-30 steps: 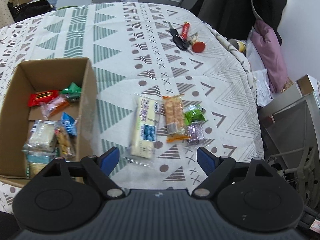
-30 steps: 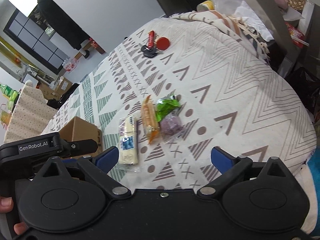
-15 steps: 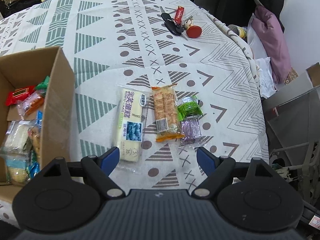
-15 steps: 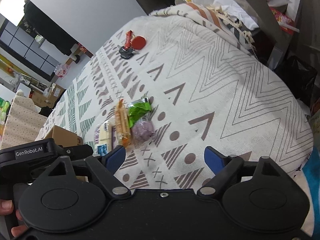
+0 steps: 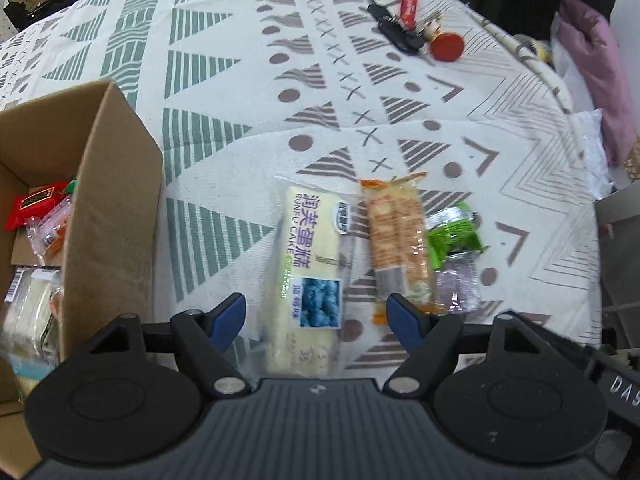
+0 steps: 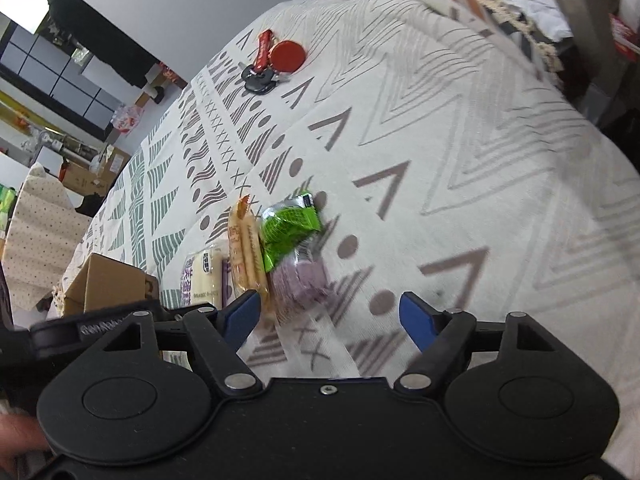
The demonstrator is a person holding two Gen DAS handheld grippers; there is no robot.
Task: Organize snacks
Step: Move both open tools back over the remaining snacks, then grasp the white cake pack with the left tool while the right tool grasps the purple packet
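While the left hand-held gripper hangs wide open and empty, the long pale yellow cake packet lies between its blue fingertips, low in the frame. The right hand-held gripper is wide open too, with the small purple snack packet just ahead.

1. Cake packet: purple Latin print reads "RUNFU CAKE", set beside larger purple Chinese characters; smaller print on it is too blurred to read.
2. Black housing at the right edge of the left wrist view: white letters "DAS", cut off by the frame.
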